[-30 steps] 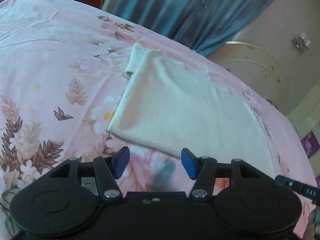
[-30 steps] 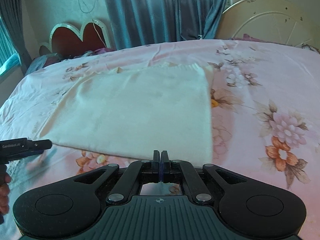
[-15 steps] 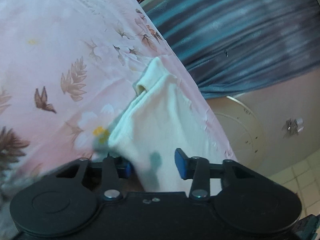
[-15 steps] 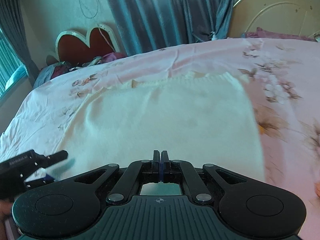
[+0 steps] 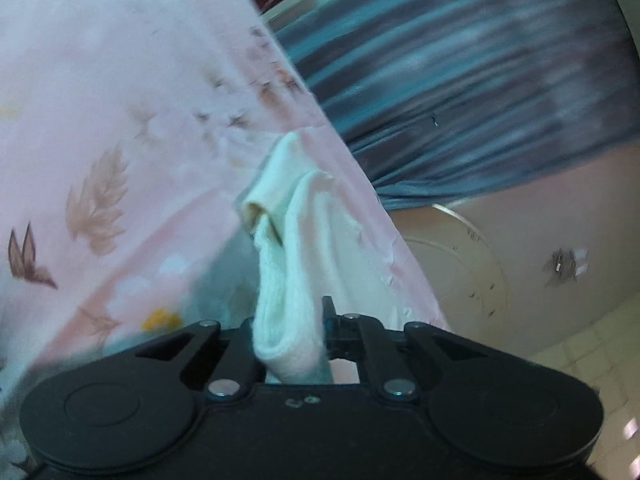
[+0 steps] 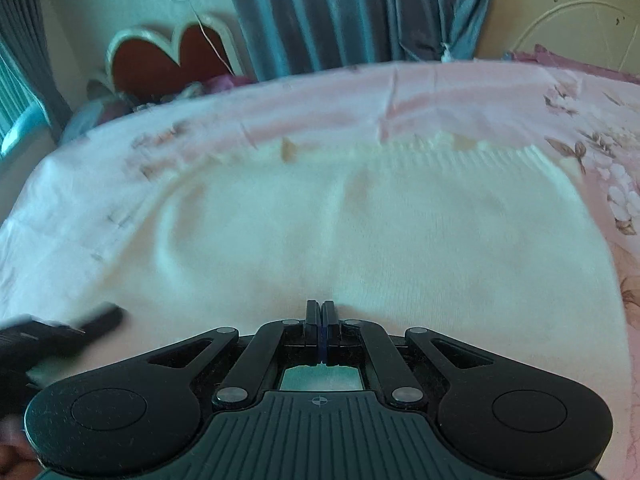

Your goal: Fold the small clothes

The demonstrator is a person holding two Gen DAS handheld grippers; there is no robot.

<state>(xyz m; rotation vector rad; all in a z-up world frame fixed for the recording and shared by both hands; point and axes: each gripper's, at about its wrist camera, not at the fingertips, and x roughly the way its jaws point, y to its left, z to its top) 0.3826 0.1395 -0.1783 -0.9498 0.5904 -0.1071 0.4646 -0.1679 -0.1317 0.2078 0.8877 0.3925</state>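
1. The left hand-held gripper (image 5: 298,332) has its jaws narrowed onto a bunched corner of the cream knit garment (image 5: 296,248); fabric fills the gap between them and spills out below.
2. The right hand-held gripper (image 6: 322,334) has its jaws pressed together with nothing between them, and hovers over the near edge of the garment.
3. In the right wrist view the cream knit garment (image 6: 380,240) lies spread flat on the bed (image 6: 460,88), over the pink floral bedsheet (image 5: 100,120), with its ribbed hem at the far side.
4. Risk: the left grip looks to be on a thick wad rather than a clean edge, so a lift could drag uneven layers and leave a crooked fold.
5. Risk: knit cloth is stretchy and slack; a fast pull could slip it out of the jaws or skew the whole piece across the sheet.
6. Risk: the right jaws hold nothing, so the opposite corner is unanchored and the garment may slide instead of folding.
7. Risk: the bedsheet could be pinched along with the garment; the left wrist view is too blurred to rule that out.
8. Count: 1 garment, 2 hand-held grippers, 1 bed, 1 heart-shaped headboard (image 6: 168,56) and blue-grey curtains (image 6: 352,12) behind.
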